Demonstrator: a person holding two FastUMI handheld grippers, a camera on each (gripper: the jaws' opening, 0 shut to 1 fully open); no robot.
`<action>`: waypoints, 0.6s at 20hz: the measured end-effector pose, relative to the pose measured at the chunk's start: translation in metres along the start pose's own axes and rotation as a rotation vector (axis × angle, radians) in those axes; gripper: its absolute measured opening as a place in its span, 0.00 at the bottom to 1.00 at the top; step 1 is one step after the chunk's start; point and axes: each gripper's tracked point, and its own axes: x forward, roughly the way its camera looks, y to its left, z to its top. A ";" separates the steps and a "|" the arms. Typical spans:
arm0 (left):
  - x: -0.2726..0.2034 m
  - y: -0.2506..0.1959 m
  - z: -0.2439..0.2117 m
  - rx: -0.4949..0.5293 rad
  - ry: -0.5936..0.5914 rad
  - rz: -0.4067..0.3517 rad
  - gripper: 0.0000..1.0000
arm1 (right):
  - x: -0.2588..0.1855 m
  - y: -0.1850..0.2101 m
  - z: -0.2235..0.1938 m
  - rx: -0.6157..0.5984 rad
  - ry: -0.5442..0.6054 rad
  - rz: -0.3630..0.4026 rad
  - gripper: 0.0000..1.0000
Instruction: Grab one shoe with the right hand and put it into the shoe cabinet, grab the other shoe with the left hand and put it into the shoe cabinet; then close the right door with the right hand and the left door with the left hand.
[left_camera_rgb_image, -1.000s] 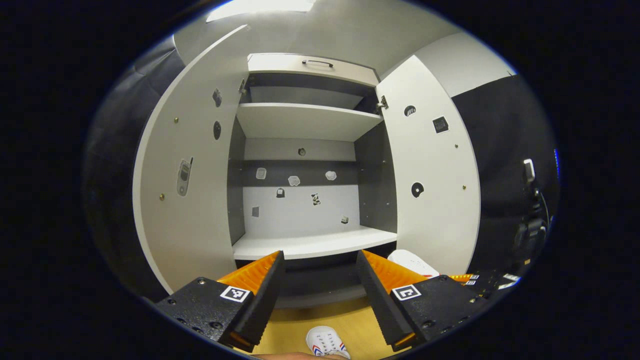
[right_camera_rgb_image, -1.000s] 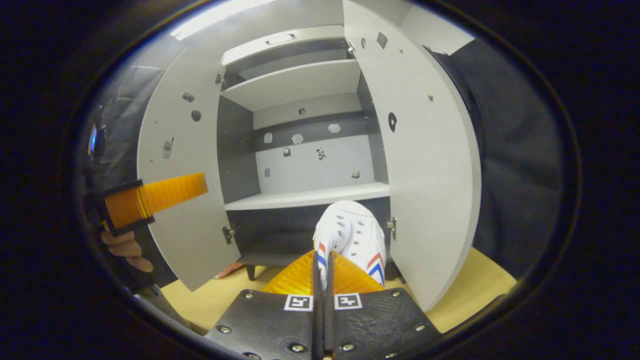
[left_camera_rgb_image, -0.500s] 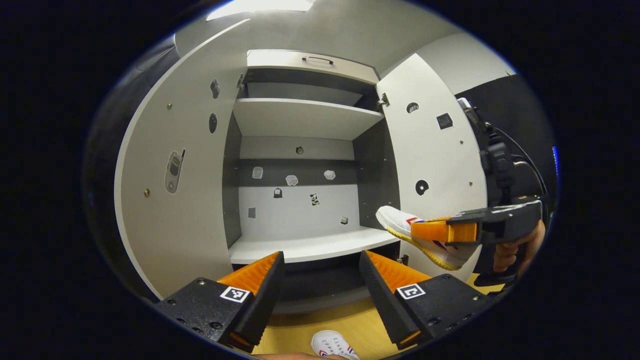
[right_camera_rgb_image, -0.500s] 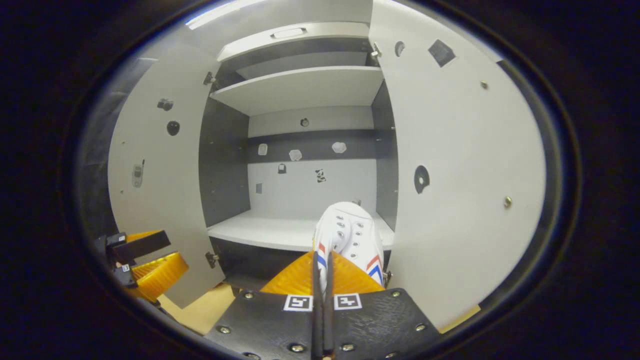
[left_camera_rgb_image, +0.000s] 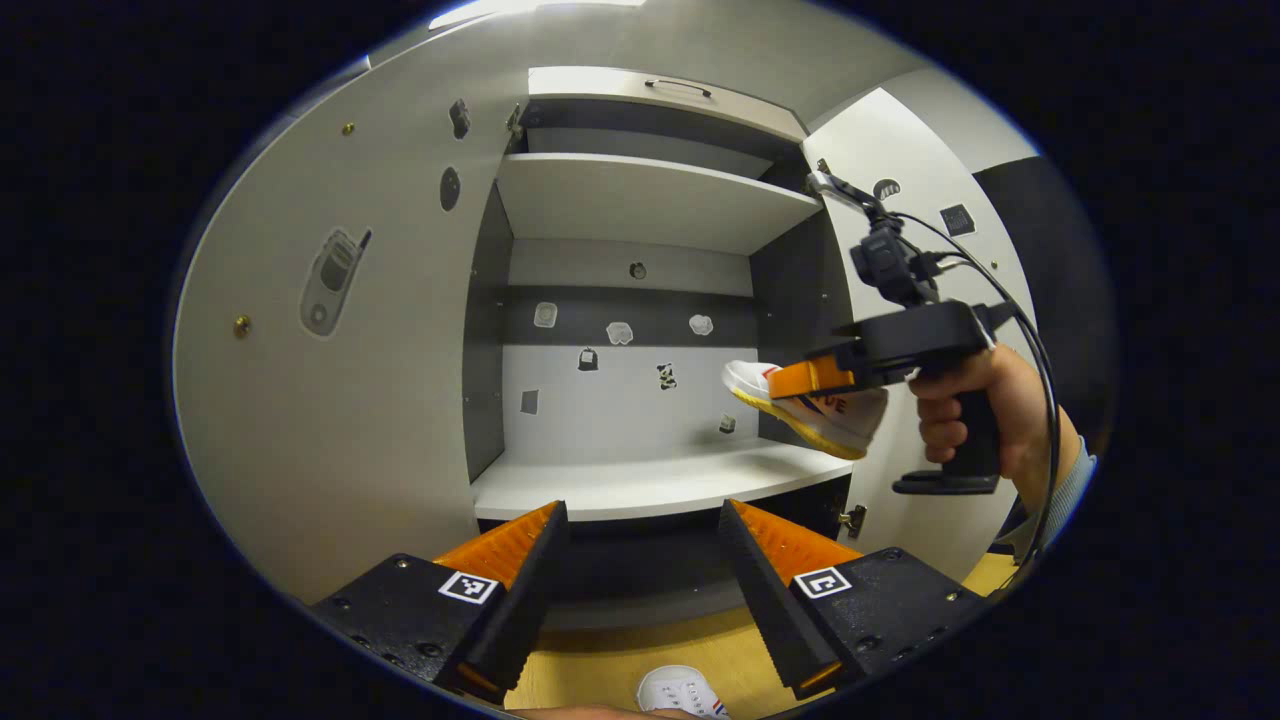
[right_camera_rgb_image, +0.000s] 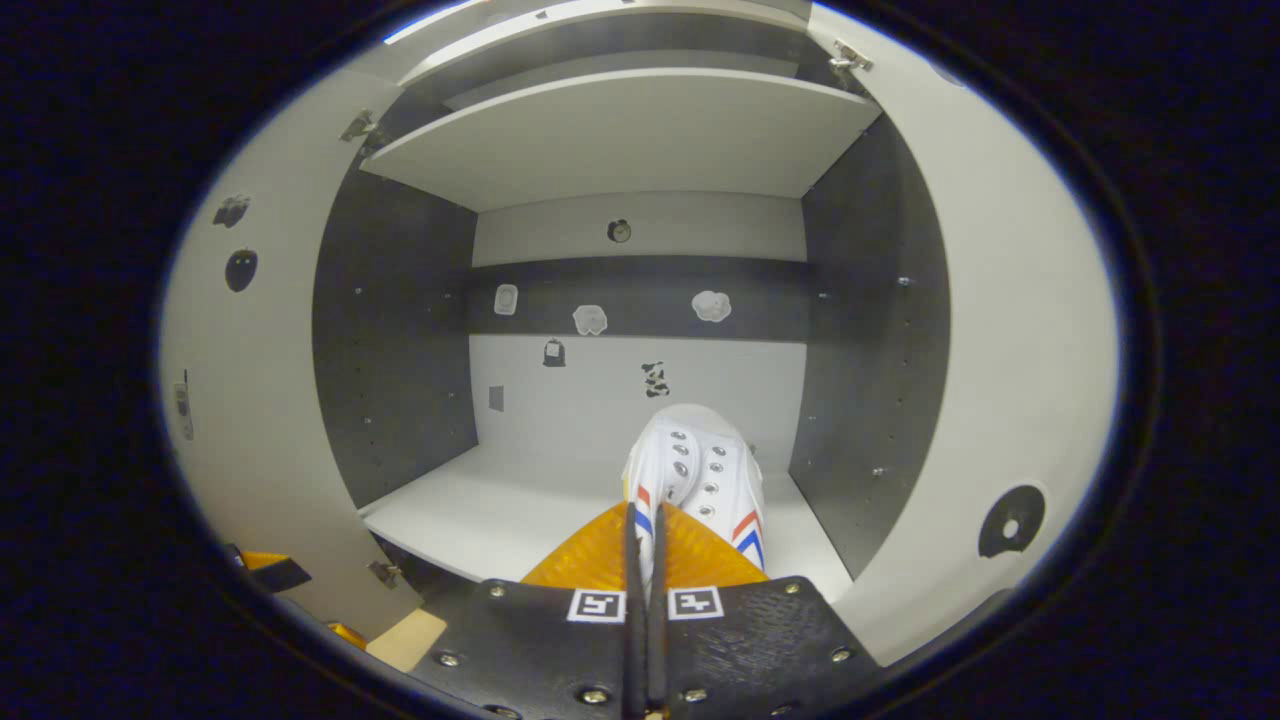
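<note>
Lettering shows on the side of the white sneaker (left_camera_rgb_image: 812, 405) that your right tool (left_camera_rgb_image: 800, 378) carries, but it is too small to read; red and blue chevron stripes mark its upper in the right gripper view. Your right tool has its fingers pressed together on the heel end of that sneaker, toe pointing into the shoe cabinet (left_camera_rgb_image: 650, 205), and the shoe hangs in the air just above the right end of the lower shelf (left_camera_rgb_image: 640, 485), not touching it. Your right hand (left_camera_rgb_image: 975, 415) wraps the tool's pistol grip, forearm coming in from the right in front of the open right door (left_camera_rgb_image: 925, 200), cables looping over the wrist. Your left tool (left_camera_rgb_image: 640, 560) is held low before the cabinet with its fingers spread wide and nothing between them. The other sneaker (left_camera_rgb_image: 680, 692) lies on the wooden floor (left_camera_rgb_image: 610, 660) below it. The left door (left_camera_rgb_image: 330, 400) stands open, stickers on its inner face.
</note>
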 end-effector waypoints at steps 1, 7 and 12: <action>0.002 0.001 -0.001 0.005 0.004 0.001 0.92 | 0.015 0.001 -0.002 -0.006 0.008 0.003 0.01; 0.008 0.013 0.001 0.011 -0.009 0.046 0.92 | 0.075 -0.006 -0.014 0.002 0.030 0.035 0.01; 0.015 0.019 -0.011 0.019 0.036 0.067 0.92 | 0.110 -0.024 -0.035 0.058 0.046 -0.014 0.02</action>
